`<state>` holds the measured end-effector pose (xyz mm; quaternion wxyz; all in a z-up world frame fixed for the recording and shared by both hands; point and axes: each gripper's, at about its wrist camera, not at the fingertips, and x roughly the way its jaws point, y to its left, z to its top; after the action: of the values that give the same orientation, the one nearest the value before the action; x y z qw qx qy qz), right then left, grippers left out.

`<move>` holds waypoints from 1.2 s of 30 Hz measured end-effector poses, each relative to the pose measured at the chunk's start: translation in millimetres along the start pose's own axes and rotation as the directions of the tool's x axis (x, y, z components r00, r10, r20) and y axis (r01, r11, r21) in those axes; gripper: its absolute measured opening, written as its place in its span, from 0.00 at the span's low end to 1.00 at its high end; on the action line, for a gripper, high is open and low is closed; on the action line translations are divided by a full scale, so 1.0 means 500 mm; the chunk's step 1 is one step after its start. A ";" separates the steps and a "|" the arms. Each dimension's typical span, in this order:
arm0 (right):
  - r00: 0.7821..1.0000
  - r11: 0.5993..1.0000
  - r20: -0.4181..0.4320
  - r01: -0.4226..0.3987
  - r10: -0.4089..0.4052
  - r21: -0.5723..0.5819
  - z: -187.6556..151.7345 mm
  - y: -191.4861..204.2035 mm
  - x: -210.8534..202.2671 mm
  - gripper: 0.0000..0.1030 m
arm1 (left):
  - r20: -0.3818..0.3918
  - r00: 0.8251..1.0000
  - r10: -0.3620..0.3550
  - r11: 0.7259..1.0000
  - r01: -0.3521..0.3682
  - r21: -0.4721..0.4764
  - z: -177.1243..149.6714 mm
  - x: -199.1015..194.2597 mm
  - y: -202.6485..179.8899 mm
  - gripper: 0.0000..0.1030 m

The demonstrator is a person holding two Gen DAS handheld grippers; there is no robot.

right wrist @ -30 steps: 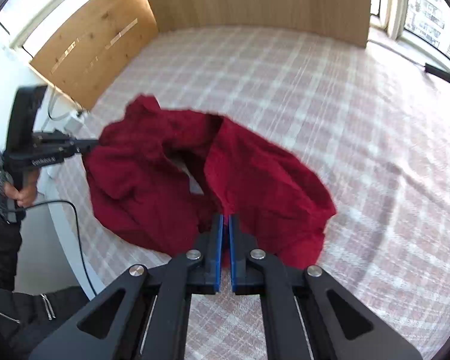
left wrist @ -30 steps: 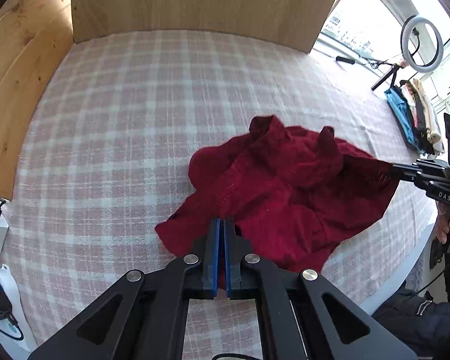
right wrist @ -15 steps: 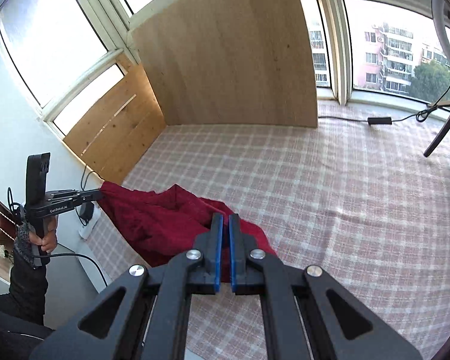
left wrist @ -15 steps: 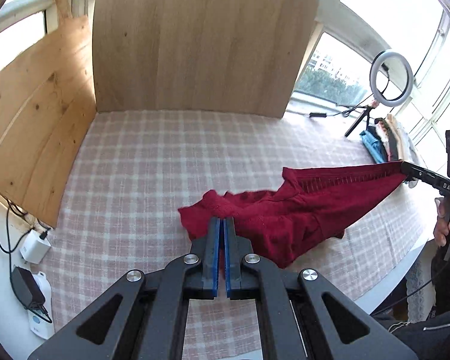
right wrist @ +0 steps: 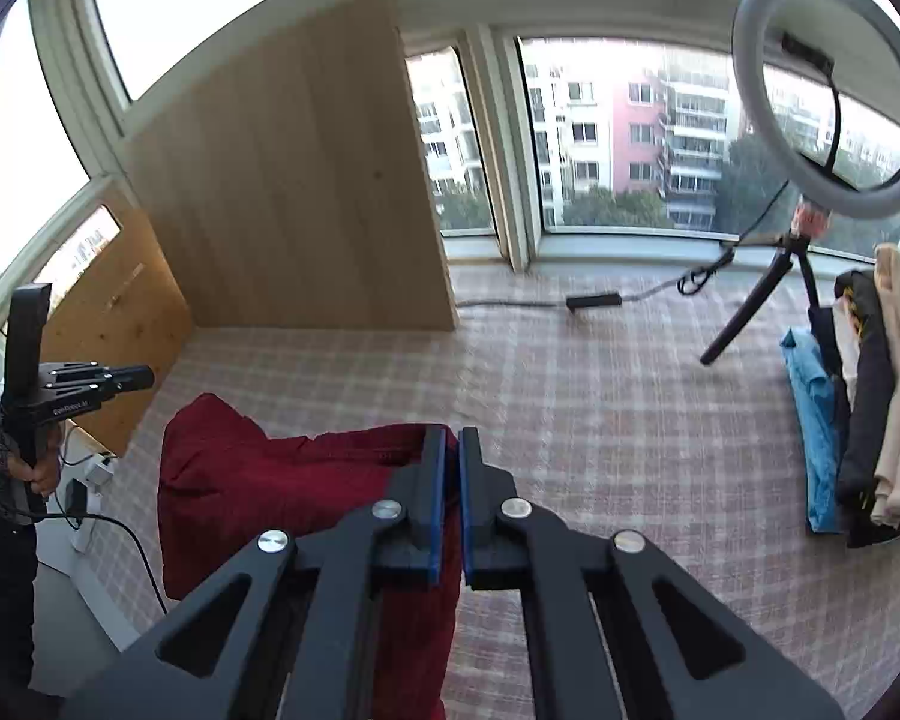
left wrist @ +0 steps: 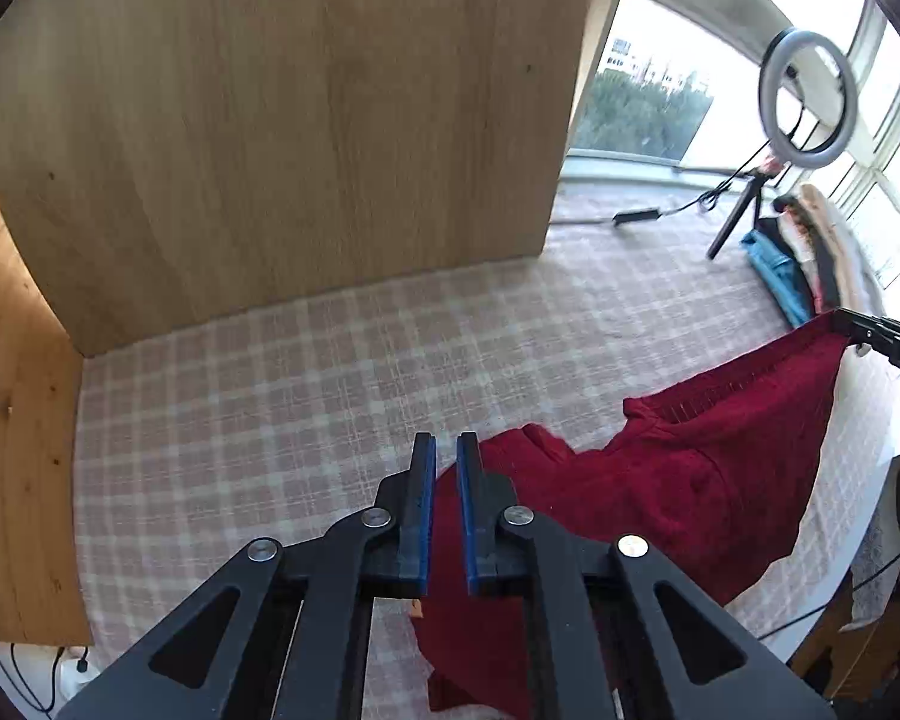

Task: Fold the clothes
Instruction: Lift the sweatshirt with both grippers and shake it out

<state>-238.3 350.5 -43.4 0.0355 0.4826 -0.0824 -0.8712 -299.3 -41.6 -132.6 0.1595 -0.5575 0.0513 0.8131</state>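
Red knit garment (left wrist: 708,468) hangs from my right claw (right wrist: 450,450), which is clamped on its hem; the rest droops onto the checked worktop (left wrist: 306,372). My left claw (left wrist: 444,462) now shows a narrow gap between its pads, and from the right view it holds no cloth, where half a second ago it pinched the fabric. I see no containers; folded clothes (right wrist: 870,396) are stacked by the ring light (right wrist: 828,90).

Red garment (left wrist: 690,480) bottom hidden behind left gripper (left wrist: 444,480), cut by frame edge.
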 end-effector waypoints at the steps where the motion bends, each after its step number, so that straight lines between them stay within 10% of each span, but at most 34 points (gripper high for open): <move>1: 0.997 0.998 -0.063 0.051 -0.049 0.037 -0.007 -0.028 0.047 0.05 | -0.023 1.000 -0.014 1.000 0.013 -0.008 -0.011 0.022 0.001 0.07; 5: 0.988 0.997 -0.155 -0.003 0.016 0.080 -0.083 -0.080 0.097 0.11 | -0.048 0.998 -0.049 0.998 0.050 0.036 -0.112 0.019 0.005 0.18; 7: 0.981 0.996 -0.188 -0.026 0.041 0.082 -0.136 -0.078 0.089 0.38 | -0.077 0.995 -0.062 0.998 0.063 0.020 -0.172 0.011 0.017 0.23; 14: 0.948 0.984 -0.281 -0.114 0.149 0.138 -0.290 -0.052 0.089 0.41 | -0.206 0.969 -0.136 0.990 0.123 -0.074 -0.335 0.059 0.047 0.23; 30: 0.932 0.975 -0.310 -0.140 0.189 0.175 -0.342 -0.023 0.130 0.47 | -0.217 0.956 -0.195 0.975 0.165 -0.149 -0.359 0.108 0.021 0.29; 36: 0.931 0.976 -0.313 -0.143 0.188 0.162 -0.348 -0.014 0.125 0.34 | -0.201 0.965 -0.171 0.980 0.145 -0.137 -0.359 0.100 -0.004 0.05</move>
<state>-124.0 329.7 -187.4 0.0890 0.6128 -0.1754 -0.7654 -155.3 -76.7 -245.5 0.1833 -0.6519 -0.0260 0.7354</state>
